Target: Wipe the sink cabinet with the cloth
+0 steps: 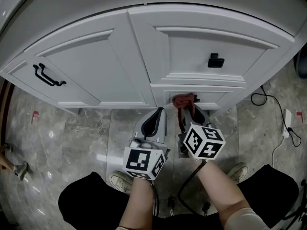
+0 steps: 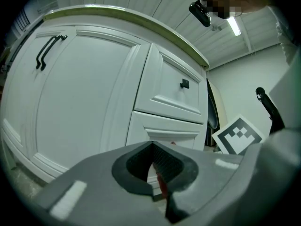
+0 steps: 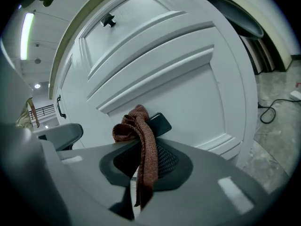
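Observation:
The white sink cabinet [image 1: 158, 56] fills the upper head view, with a door at the left and two drawer fronts at the right. My right gripper [image 1: 188, 110] is shut on a brown-red cloth [image 1: 183, 100], whose bunched end presses against the lower drawer front [image 1: 211, 97]. In the right gripper view the cloth [image 3: 141, 145] hangs from between the jaws, against the white panel [image 3: 188, 98]. My left gripper [image 1: 156, 121] hangs beside it, a little back from the cabinet, jaws shut with nothing in them. In the left gripper view the left gripper [image 2: 153, 166] points at the cabinet [image 2: 94, 102].
A long black handle [image 1: 47, 75] is on the left door and a small black knob [image 1: 215, 60] on the upper drawer. A black cable [image 1: 273, 104] and a white plug strip [image 1: 287, 121] lie on the grey stone floor at the right. My shoes [image 1: 120, 180] stand below.

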{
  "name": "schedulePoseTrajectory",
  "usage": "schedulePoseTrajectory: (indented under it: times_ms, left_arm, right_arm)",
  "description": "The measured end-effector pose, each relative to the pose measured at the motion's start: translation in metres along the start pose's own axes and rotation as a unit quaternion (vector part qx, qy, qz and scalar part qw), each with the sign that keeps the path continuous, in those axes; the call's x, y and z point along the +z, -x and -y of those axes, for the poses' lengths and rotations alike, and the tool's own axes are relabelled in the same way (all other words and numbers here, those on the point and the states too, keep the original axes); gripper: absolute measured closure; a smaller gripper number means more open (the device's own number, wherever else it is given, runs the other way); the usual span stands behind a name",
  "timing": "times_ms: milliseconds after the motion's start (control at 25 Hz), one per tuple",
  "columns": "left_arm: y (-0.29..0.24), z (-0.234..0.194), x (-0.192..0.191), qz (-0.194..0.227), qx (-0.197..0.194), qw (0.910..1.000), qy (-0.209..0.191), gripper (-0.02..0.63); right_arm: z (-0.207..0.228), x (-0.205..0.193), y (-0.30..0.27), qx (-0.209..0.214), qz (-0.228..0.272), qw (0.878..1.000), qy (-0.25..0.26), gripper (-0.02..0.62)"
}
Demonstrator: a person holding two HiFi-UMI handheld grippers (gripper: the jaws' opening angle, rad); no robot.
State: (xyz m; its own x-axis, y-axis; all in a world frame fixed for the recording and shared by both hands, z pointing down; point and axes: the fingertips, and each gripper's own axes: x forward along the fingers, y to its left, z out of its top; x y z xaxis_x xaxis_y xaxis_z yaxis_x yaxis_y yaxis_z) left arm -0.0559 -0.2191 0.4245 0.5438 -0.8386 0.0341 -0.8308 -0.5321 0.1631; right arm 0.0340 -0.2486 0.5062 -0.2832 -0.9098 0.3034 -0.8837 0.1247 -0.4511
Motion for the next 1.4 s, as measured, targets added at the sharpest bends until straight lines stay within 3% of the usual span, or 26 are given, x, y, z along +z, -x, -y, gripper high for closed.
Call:
schedulePoseTrajectory:
  times_ms: [360, 720, 1000, 1400]
  left_arm:
    - [-0.005, 0.015, 0.004, 0.005, -0.011, 0.9999, -0.001, 0.606]
    - [-0.013, 0.03, -0.006, -0.008, -0.024, 0.9996, -0.007, 0.606]
    - [-0.025, 0.038, -0.016, -0.019, -0.029, 0.9994, -0.009, 0.606]
    - [-0.042, 0.073, -0.025, -0.026, -0.057, 0.998, -0.011, 0.606]
  right_arm:
    - [0.004, 0.02, 0.029, -0.006, 0.036, 0.997, 0.064, 0.515]
    - [0.053, 0.047, 0.036, -0.039, 0.064, 0.996, 0.056, 0.515]
    - [0.061, 0.051, 0.033, -0.028, 0.068, 0.996, 0.056, 0.514]
    - [0.1, 0.06, 0.052, -0.065, 0.065, 0.993, 0.068, 0.514]
